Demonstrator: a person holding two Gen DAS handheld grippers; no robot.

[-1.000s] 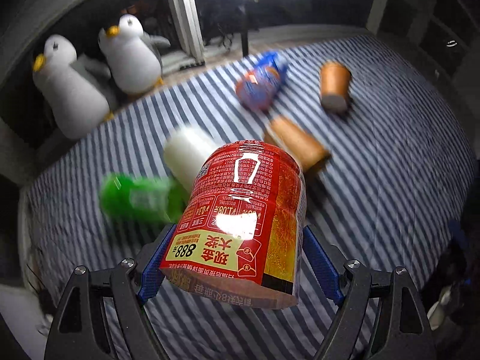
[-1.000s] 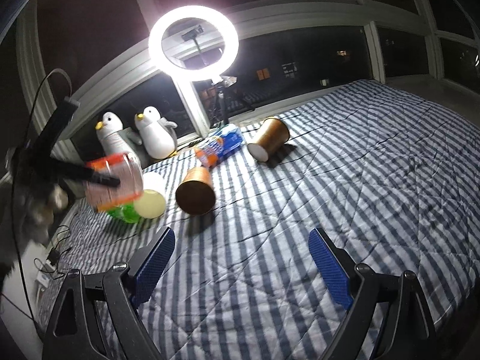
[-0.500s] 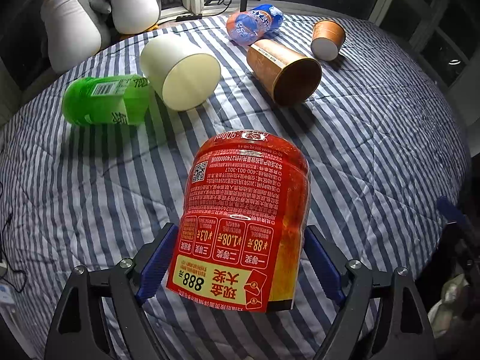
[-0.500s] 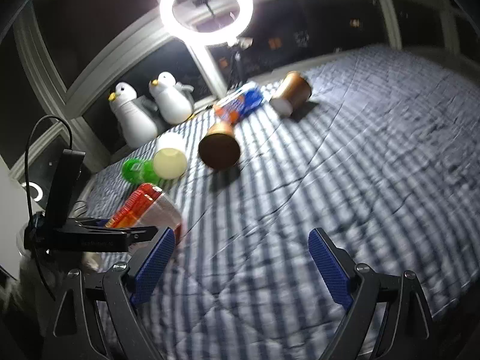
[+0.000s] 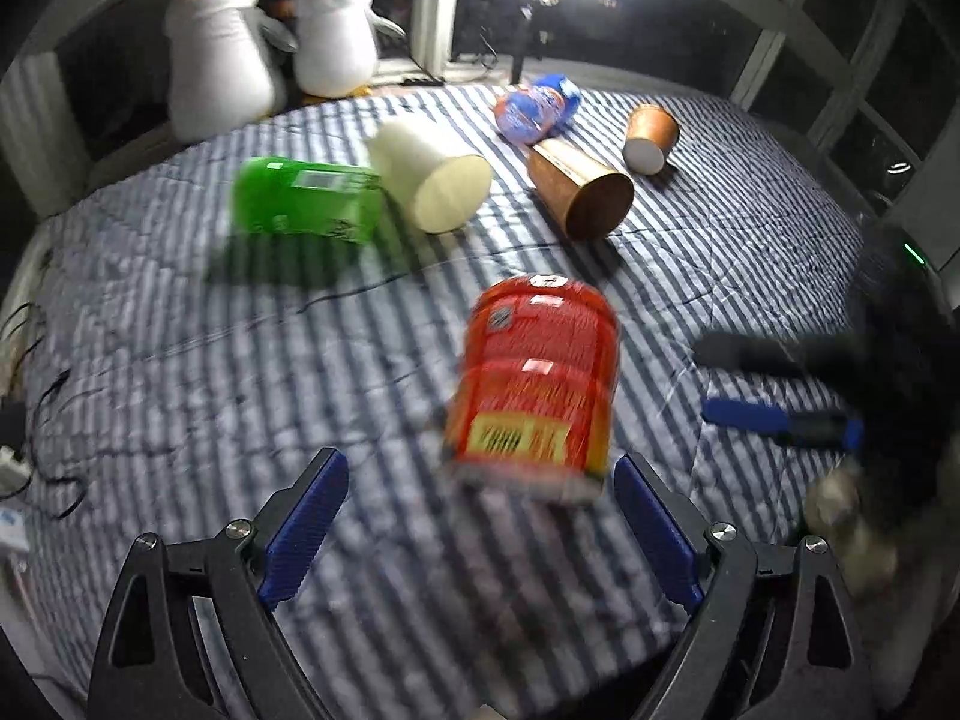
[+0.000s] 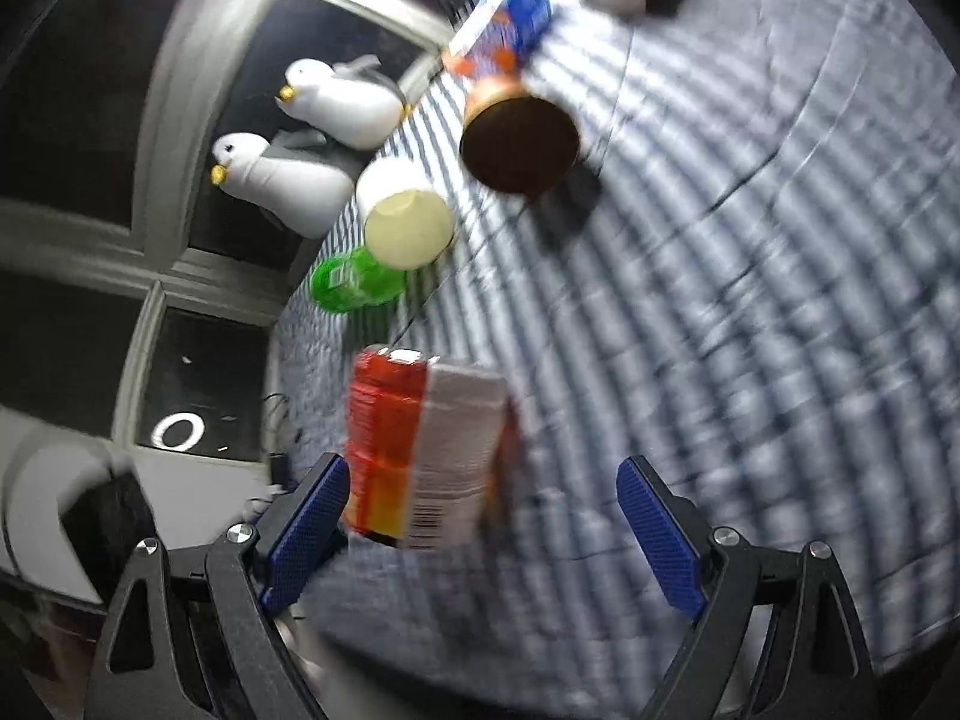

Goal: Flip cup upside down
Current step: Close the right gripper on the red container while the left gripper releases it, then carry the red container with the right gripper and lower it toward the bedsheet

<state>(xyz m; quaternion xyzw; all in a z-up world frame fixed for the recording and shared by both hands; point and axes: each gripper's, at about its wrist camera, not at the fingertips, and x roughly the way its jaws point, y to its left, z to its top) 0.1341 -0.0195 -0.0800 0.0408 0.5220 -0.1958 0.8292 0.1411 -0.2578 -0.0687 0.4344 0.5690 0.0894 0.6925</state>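
Observation:
The red printed cup [image 5: 537,384] stands upside down on the striped bedspread [image 5: 240,390], blurred, just beyond my left gripper [image 5: 480,525]. The left gripper is open and empty, its blue pads apart on either side and short of the cup. My right gripper [image 6: 480,528] is open and empty too; the red cup [image 6: 426,450] shows in the right wrist view close to its left pad, not gripped. The right gripper's blue pad [image 5: 756,417] shows in the left wrist view at the right of the cup.
Lying on the bed behind are a green cup [image 5: 309,204], a white cup [image 5: 435,183], a brown cup [image 5: 585,192], a small orange cup [image 5: 648,135] and a blue-orange packet [image 5: 534,108]. Two plush penguins [image 5: 222,54] sit at the window. Cables [image 5: 36,420] lie at the left edge.
My left gripper has opened and let go of the red cup, which now stands on the bed. The left gripper has drawn back. The right gripper has swung in close to the cup.

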